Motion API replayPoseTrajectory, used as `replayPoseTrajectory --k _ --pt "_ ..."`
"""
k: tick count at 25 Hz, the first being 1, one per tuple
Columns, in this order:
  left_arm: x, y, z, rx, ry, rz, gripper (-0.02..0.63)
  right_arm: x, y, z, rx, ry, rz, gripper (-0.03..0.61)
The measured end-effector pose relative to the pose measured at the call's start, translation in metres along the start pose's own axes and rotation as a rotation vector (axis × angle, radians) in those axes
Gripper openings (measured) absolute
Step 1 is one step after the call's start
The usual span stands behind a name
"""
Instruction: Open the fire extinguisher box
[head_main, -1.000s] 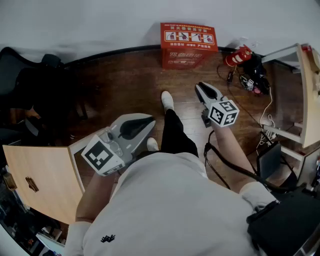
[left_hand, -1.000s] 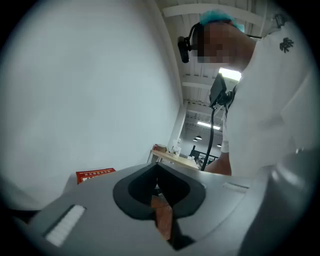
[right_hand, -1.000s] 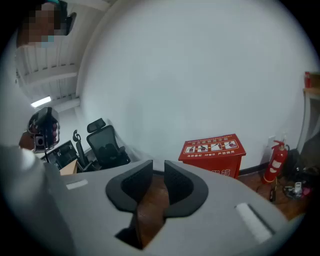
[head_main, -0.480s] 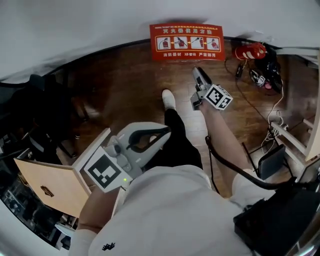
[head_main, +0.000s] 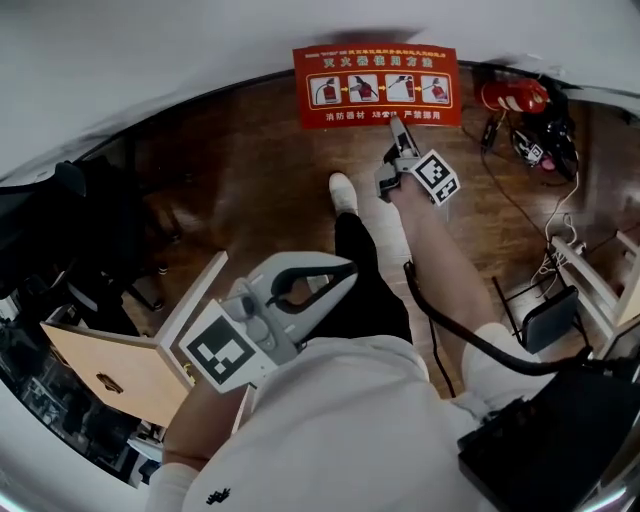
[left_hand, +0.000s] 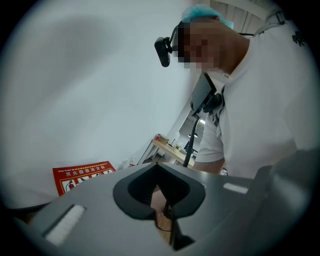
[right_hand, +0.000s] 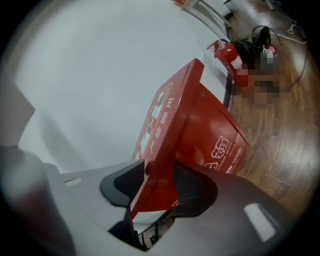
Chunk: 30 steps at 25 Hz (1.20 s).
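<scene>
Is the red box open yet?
Not yet. Done: the right gripper is at the fire extinguisher box. In hand: its jaws have just been opening, with the edge of the lid between them, not clamped. To do: grip and lift the lid, which looks shut. The left gripper is empty.

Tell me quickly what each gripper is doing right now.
Left gripper: shut, empty.
Right gripper: open, jaws have just been opening, fire extinguisher box lid edge between them, not gripped.
</scene>
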<state>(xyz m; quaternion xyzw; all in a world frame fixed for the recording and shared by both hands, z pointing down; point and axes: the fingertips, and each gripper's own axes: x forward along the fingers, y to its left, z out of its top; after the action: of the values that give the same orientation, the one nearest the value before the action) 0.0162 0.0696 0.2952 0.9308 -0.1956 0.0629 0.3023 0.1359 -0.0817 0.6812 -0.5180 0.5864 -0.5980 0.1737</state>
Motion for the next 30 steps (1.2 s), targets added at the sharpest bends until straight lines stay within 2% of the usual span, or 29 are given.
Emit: replayPoseTrajectory --k 5,8,15,18,23,30 --pt "-0.006 0.012 0.002 -0.052 -0.028 0.009 0.0 -0.003 0.001 0.002 0.077 -0.02 0.017 0.144" --pt "-0.009 0.018 0.003 -0.051 -0.029 0.005 0.0 -0.007 0.008 0.002 0.086 -0.015 0.03 0.112" --pt "-0.014 0.018 0.008 -0.035 -0.047 -0.02 0.0 -0.024 0.066 0.017 0.125 -0.058 0.169 0.095" --pt "-0.009 0.02 0.016 -0.014 -0.068 -0.022 0.0 -0.02 0.103 0.036 0.115 -0.06 0.252 0.094" --pt "-0.006 0.024 0.024 -0.023 -0.092 -0.023 0.0 -0.005 0.145 0.062 0.074 -0.062 0.357 0.083" --pt "0.0 0.031 0.032 -0.022 -0.12 -0.018 0.0 0.038 0.187 0.107 0.028 -0.088 0.435 0.051"
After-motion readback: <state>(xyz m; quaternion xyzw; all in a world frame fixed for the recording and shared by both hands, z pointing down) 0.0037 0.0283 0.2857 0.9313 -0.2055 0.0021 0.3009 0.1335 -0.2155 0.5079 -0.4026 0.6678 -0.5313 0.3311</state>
